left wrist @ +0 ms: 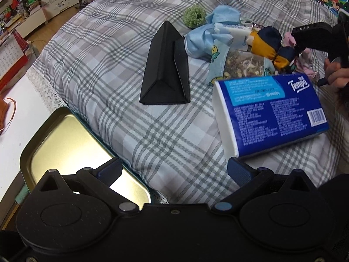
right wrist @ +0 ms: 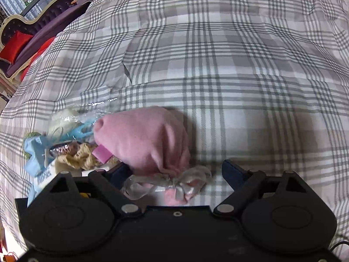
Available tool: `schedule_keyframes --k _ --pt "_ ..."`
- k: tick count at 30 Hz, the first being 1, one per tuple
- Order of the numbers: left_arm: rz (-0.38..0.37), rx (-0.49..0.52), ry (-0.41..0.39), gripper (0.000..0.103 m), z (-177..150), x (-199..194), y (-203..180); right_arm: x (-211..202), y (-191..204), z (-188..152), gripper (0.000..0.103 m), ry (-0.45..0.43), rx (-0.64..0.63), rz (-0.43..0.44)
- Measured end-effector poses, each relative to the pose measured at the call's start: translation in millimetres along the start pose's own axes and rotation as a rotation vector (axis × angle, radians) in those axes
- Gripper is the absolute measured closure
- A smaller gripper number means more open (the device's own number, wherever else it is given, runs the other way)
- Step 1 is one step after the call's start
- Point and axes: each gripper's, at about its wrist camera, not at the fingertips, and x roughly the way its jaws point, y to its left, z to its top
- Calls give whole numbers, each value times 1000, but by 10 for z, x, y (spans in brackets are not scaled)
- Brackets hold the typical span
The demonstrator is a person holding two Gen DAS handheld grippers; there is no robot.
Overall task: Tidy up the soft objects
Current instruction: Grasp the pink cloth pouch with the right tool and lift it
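My left gripper (left wrist: 174,168) is open and empty above the plaid bedspread (left wrist: 109,50), near a blue Tempo tissue pack (left wrist: 272,113). A pile of soft things lies beyond: a green scrunchie (left wrist: 194,16), light blue cloths (left wrist: 209,37), a navy and yellow pouch (left wrist: 270,43). My right gripper (right wrist: 176,172) is open, its fingers either side of a pink drawstring pouch (right wrist: 148,139) with a silver ribbon (right wrist: 185,183). The right gripper also shows in the left wrist view (left wrist: 314,37), over the pile's right side.
A black triangular case (left wrist: 165,65) lies mid-bed. A gold metal tin lid (left wrist: 72,148) sits at the bed's near left edge, by a white table (left wrist: 19,118). A clear bag (right wrist: 87,120) and knitted beige item (right wrist: 80,155) lie left of the pink pouch.
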Motion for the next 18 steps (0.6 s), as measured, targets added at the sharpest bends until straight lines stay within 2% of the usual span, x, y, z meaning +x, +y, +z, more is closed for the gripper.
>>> schedule_keyframes --k 2,4,5,6,9,13,18 --pt "4 -9 -5 4 78 -8 1 27 6 -30 26 -14 -11 34" --pt "14 -22 -10 4 168 -11 6 21 19 -47 39 -37 -28 65" --pt "19 -28 -11 4 220 -10 5 3 40 -59 52 -40 -40 91" --pt "23 -33 -14 4 272 -14 3 -7 49 -59 55 -37 -49 110" --pt "23 -35 -33 4 448 -36 -30 -53 43 -70 61 -64 -60 131" --pt "9 -31 -40 4 708 -9 -137 -152 -61 -46 62 -89 -31 173" --pt "-31 11 -43 4 1033 104 -421 -305 -222 -57 62 -169 15 136"
